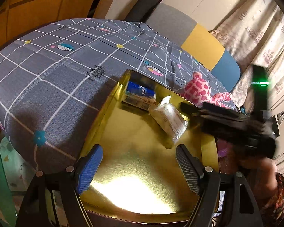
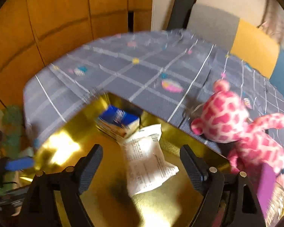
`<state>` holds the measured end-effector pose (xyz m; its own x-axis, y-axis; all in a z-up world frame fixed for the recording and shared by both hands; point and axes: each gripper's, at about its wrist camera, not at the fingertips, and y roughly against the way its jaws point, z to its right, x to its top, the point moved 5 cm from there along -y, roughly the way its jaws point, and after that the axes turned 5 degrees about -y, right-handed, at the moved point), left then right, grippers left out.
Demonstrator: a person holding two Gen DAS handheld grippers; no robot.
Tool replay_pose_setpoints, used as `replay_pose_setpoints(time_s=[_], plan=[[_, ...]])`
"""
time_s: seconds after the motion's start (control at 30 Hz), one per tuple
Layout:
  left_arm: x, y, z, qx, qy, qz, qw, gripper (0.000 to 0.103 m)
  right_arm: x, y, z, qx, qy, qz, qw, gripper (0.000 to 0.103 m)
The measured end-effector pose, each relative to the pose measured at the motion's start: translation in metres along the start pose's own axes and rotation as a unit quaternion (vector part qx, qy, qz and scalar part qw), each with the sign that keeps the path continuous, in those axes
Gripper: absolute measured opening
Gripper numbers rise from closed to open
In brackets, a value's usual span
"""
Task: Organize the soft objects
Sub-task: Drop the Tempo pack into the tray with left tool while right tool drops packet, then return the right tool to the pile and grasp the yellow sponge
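Observation:
A gold-lined box [image 1: 140, 172] sits on a bed with a grey checked sheet [image 1: 47, 79]. Inside it lie a blue packet [image 1: 140, 92] and a white plastic packet [image 1: 168, 117]. A pink spotted plush toy [image 1: 198, 90] lies on the sheet just beyond the box's right wall. My left gripper [image 1: 139, 149] hovers open over the gold floor, nothing between its fingers. My right gripper [image 2: 140, 151] is open above the box [image 2: 96, 198]; the white packet [image 2: 147, 162] lies under the gap, its pads clear of it. The blue packet [image 2: 119, 119] is ahead, the plush toy [image 2: 225, 119] to the right.
A wooden wardrobe [image 1: 37, 5] stands behind the bed. A grey, yellow and blue headboard [image 1: 202, 43] and a patterned curtain [image 1: 259, 37] are at the right. A person's arm in a patterned sleeve [image 1: 278, 198] holds the right gripper. Clutter lies on the floor at the left [image 2: 7, 132].

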<state>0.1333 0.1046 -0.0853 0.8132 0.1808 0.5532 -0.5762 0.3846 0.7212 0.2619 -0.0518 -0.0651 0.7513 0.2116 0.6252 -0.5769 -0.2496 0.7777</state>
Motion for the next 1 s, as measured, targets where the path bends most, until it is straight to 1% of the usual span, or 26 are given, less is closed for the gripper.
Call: replay_pose_setpoints(time_s=[0.07, 0.1, 0.13, 0.2, 0.3, 0.33, 0.43, 0.5, 0.6, 0.67, 0.73, 0.83, 0.93, 1.0], plan=[[-0.002, -0.001, 0.006, -0.003, -0.007, -0.002, 1.0000, 0.081, -0.001, 0.030, 0.005, 0.021, -0.026, 0.030, 0.999, 0.088], [-0.004, -0.002, 0.010, -0.005, -0.010, -0.003, 0.9999, 0.081, -0.003, 0.050, 0.014, 0.030, -0.049, 0.048, 0.997, 0.090], [-0.005, -0.002, 0.014, -0.008, -0.014, -0.005, 0.9999, 0.081, -0.008, 0.066, 0.017, 0.032, -0.063, 0.060, 0.996, 0.091], [-0.006, -0.003, 0.024, -0.014, -0.022, -0.008, 0.9996, 0.081, -0.015, 0.100, 0.040, 0.031, -0.099, 0.093, 0.990, 0.091], [-0.008, -0.004, 0.041, -0.032, -0.034, -0.010, 0.9988, 0.081, -0.033, 0.145, 0.077, 0.006, -0.133, 0.133, 0.982, 0.093], [-0.009, -0.004, 0.048, -0.038, -0.041, -0.011, 0.9984, 0.081, -0.040, 0.161, 0.097, -0.014, -0.146, 0.148, 0.978, 0.094], [-0.013, -0.007, 0.073, -0.058, -0.055, -0.021, 0.9966, 0.081, -0.062, 0.191, 0.139, -0.058, -0.180, 0.169, 0.967, 0.096], [-0.015, -0.009, 0.086, -0.068, -0.063, -0.027, 0.9953, 0.081, -0.081, 0.207, 0.170, -0.082, -0.210, 0.172, 0.959, 0.096], [-0.020, -0.010, 0.113, -0.082, -0.089, -0.029, 0.9923, 0.081, -0.114, 0.223, 0.214, -0.117, -0.260, 0.169, 0.944, 0.096], [-0.024, -0.011, 0.132, -0.097, -0.105, -0.032, 0.9892, 0.081, -0.138, 0.230, 0.244, -0.139, -0.292, 0.165, 0.932, 0.096], [-0.029, -0.012, 0.152, -0.110, -0.124, -0.035, 0.9855, 0.081, -0.158, 0.236, 0.266, -0.162, -0.310, 0.157, 0.924, 0.096], [-0.037, -0.013, 0.183, -0.134, -0.153, -0.044, 0.9782, 0.081, -0.194, 0.241, 0.303, -0.204, -0.331, 0.140, 0.910, 0.096], [-0.047, -0.015, 0.215, -0.157, -0.184, -0.057, 0.9686, 0.081, -0.225, 0.242, 0.338, -0.235, -0.345, 0.116, 0.902, 0.096], [-0.053, -0.018, 0.230, -0.166, -0.201, -0.065, 0.9633, 0.081, -0.244, 0.238, 0.362, -0.259, -0.346, 0.094, 0.897, 0.096]])
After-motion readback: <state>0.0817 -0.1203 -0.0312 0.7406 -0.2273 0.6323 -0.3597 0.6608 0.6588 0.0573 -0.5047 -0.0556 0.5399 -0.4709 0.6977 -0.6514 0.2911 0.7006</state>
